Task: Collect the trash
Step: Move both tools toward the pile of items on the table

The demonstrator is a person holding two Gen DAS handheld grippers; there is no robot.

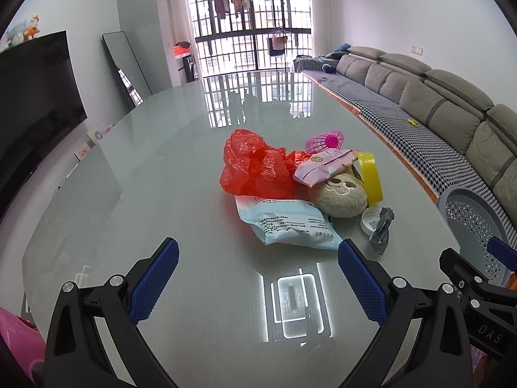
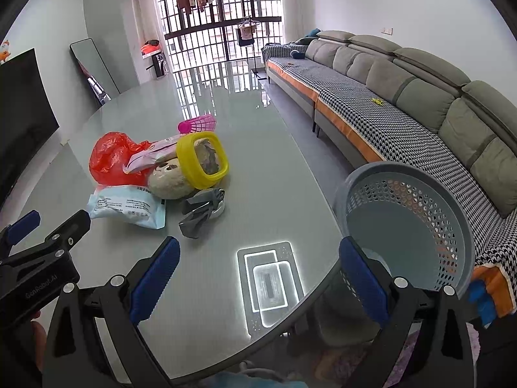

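A heap of items lies on the glass table (image 1: 161,194): a red plastic bag (image 1: 255,165), a light-blue wrapper (image 1: 287,223), a pink wrapper (image 1: 323,168), a beige plush toy (image 1: 339,197), a yellow-rimmed lid (image 1: 371,177), a pink shuttlecock (image 1: 326,140), a white cap (image 1: 371,220) and a grey crumpled piece (image 1: 383,229). My left gripper (image 1: 258,278) is open and empty, just short of the blue wrapper. My right gripper (image 2: 258,278) is open and empty over the table edge, beside the grey perforated bin (image 2: 410,223). The heap shows at left in the right wrist view (image 2: 161,174).
The bin stands off the table's right edge (image 1: 475,226). A long grey sofa (image 2: 420,97) runs along the right. A black TV (image 1: 35,103) and a mirror (image 1: 126,64) stand at left. A pink bag (image 1: 19,342) shows at lower left.
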